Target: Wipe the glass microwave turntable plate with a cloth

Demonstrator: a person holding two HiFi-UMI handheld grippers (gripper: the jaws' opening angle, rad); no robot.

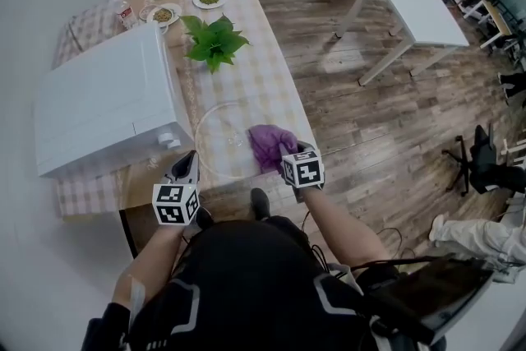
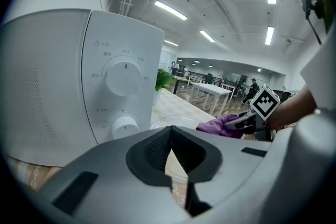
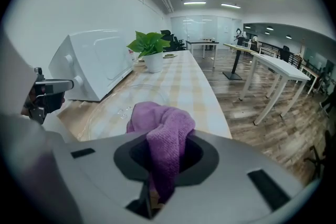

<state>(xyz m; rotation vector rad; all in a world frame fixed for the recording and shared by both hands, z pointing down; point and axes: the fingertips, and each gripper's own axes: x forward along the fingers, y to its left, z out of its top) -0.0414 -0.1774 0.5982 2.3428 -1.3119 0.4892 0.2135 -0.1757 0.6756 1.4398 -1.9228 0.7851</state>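
In the head view, the round clear glass turntable plate (image 1: 220, 145) lies flat on the checked table (image 1: 246, 8), ahead of both pairs of fingers. The right gripper (image 1: 289, 156) holds the purple towel cloth (image 1: 269, 142) on the plate's right rim. The left gripper (image 1: 187, 166) is just beside the near left rim, in front of the white box-shaped microwave (image 1: 103, 107).

In the left gripper view, we see its fingers together with nothing between them, so nothing holds the plate (image 2: 169, 121).

In the right gripper view, the fingers are clamped on one fold of the cloth (image 3: 160, 123), and the rest is bunched ahead of them.

We think a strong wipe can push the free plate towards the near table edge. The thin fold can also slip out of the fingers.
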